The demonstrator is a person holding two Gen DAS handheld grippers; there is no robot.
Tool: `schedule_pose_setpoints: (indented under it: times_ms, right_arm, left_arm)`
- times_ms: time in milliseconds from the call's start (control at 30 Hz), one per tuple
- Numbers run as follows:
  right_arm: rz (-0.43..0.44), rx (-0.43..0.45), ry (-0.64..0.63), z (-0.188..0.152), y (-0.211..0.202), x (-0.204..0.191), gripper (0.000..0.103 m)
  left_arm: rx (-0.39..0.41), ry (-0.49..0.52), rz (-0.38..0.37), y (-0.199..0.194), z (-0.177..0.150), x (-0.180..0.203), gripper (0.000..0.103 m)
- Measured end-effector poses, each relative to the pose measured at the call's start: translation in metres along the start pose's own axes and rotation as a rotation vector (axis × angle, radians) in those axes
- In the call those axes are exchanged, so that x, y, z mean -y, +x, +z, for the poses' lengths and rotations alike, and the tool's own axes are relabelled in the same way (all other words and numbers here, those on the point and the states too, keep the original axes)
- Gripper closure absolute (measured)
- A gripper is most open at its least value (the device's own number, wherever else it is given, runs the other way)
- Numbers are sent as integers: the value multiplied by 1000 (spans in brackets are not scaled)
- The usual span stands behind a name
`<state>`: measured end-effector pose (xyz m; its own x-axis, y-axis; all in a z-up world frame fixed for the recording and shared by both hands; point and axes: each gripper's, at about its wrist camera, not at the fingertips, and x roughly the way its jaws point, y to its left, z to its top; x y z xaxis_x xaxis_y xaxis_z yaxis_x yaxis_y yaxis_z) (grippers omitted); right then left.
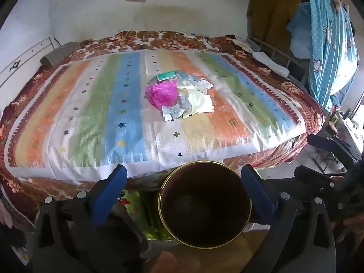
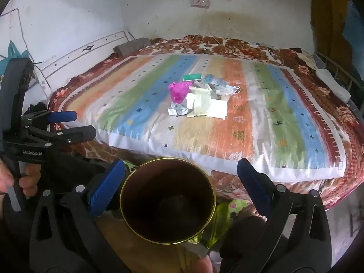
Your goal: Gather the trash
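A pile of trash lies in the middle of the bed's striped cover (image 1: pixel 127 118): a pink plastic bag (image 1: pixel 162 94) (image 2: pixel 178 92), a green box (image 1: pixel 166 76) (image 2: pixel 192 77) and crumpled papers and wrappers (image 1: pixel 195 104) (image 2: pixel 209 107). A dark bin with a gold rim (image 1: pixel 227 182) (image 2: pixel 193 182) stands on the floor at the foot of the bed, its inside too dark to read. My left gripper (image 1: pixel 183 169) is open above the bin, with nothing between its pads. My right gripper (image 2: pixel 180 162) is open too, and is just as bare. Both are well short of the pile.
A floral blanket (image 1: pixel 293 86) rims the bed. A metal bed rail (image 2: pixel 341 72) and a hanging blue cloth (image 1: pixel 327 45) are at the right. A grey folded cloth (image 2: pixel 132 45) lies by the headboard. A green patterned sheet (image 1: pixel 136 207) is under the bin. A hand (image 2: pixel 27 177) holds the left gripper.
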<state>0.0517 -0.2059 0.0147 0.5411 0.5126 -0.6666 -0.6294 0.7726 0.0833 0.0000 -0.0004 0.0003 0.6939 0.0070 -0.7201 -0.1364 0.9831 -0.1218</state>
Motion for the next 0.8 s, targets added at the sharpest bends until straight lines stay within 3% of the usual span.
schedule_pose_setpoints:
  times_ms: [133, 233, 400, 533, 667, 800]
  right_arm:
    - [16, -4, 12, 3, 0, 5, 9]
    - [6, 1, 0, 0, 3, -1, 9]
    - [31, -29, 21, 2, 8, 0, 9]
    - [29, -25, 23, 1, 8, 1, 9]
    - [35, -30, 15, 0, 10, -1, 9]
    - [35, -34, 14, 0, 10, -2, 9]
  left_arm:
    - [19, 7, 2, -5, 2, 0, 6]
    - [24, 44, 55, -1, 5, 9, 6]
    - [28, 39, 17, 1, 4, 9, 6]
    - [-21, 16, -27, 6, 7, 5, 6]
    - [-61, 6, 4, 12, 5, 1, 6]
    - [-32, 38, 1, 9, 1, 3, 6]
